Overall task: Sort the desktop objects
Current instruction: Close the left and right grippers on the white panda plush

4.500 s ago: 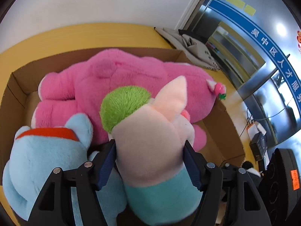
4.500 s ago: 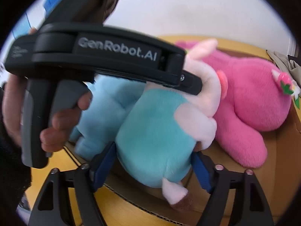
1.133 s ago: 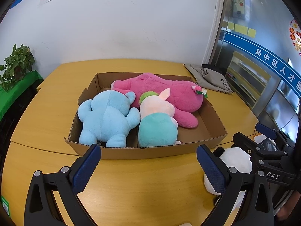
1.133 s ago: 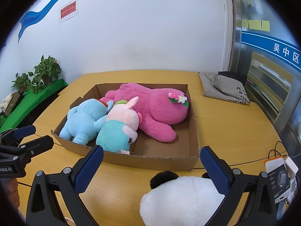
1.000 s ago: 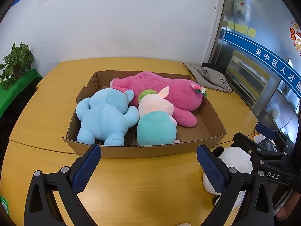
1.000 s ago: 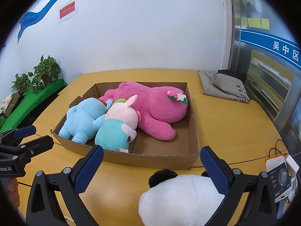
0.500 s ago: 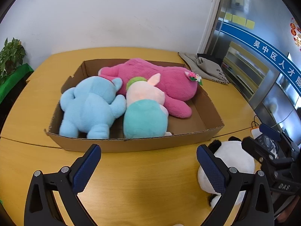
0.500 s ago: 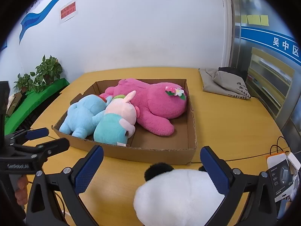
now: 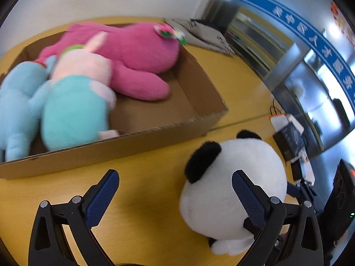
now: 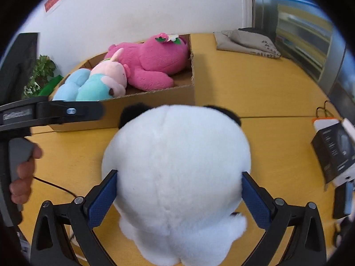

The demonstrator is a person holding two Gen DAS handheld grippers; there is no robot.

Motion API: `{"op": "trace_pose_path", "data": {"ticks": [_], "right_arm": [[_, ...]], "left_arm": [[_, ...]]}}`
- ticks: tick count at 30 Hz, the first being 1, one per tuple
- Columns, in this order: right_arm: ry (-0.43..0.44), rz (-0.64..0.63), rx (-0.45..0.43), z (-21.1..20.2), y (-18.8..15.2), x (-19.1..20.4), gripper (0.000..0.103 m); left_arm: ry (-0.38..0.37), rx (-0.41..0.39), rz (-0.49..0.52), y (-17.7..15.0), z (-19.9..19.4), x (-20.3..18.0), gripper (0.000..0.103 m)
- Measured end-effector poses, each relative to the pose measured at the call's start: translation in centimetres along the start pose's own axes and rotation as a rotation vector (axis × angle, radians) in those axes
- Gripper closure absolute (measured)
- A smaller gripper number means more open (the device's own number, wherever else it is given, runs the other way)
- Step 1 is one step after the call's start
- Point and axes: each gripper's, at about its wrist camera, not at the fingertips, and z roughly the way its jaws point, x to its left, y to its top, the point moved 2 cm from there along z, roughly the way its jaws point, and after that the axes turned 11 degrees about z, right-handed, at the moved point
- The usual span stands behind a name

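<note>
A white panda plush (image 10: 177,166) with black ears sits on the yellow table in front of a cardboard box (image 10: 155,97). My right gripper (image 10: 178,196) is open, its blue pads on either side of the panda's body. My left gripper (image 9: 175,197) is open and empty, just left of the panda (image 9: 233,188). The box (image 9: 199,84) holds a pink plush (image 9: 137,51), a pink-and-teal plush (image 9: 77,102) and a light blue plush (image 9: 15,102).
A grey folded bag (image 10: 246,42) lies at the table's far right. A black box with an orange-white device (image 10: 332,150) sits at the right edge. A potted plant (image 10: 40,73) stands at the left. A cable (image 10: 57,186) runs across the table.
Both grippers have moved down and in towards the panda. My right gripper now straddles it. My left gripper has swung right, so the box sits further left in its view.
</note>
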Motion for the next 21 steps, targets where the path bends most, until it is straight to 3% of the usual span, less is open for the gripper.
{"op": "trace_pose_path", "data": {"ticks": [4, 11, 15, 17, 19, 21], "right_arm": [[0.022, 0.0, 0.008, 0.6, -0.3, -0.5, 0.0], [0.08, -0.061, 0.06, 1.4, -2.1, 0.3, 0.001], [0.116, -0.107, 0.083, 1.7, -3.2, 1.2, 0.011], [0.134, -0.129, 0.094, 1.9, -3.8, 1.6, 0.017], [0.152, -0.152, 0.105, 2.0, -4.4, 2.0, 0.018], [0.169, -0.171, 0.116, 2.1, -4.9, 2.4, 0.017]], "left_arm": [[-0.024, 0.016, -0.005, 0.4, 1.9, -1.0, 0.0], [-0.079, -0.01, -0.026, 0.3, 1.3, -1.0, 0.003], [-0.164, -0.042, -0.048, 0.3, 0.2, -1.0, 0.002], [-0.147, -0.033, -0.008, 0.2, 0.0, -1.5, 0.001], [-0.109, -0.035, 0.035, -0.3, -0.4, -1.8, 0.001], [-0.106, -0.043, 0.017, -1.0, -1.0, -1.1, 0.001]]}}
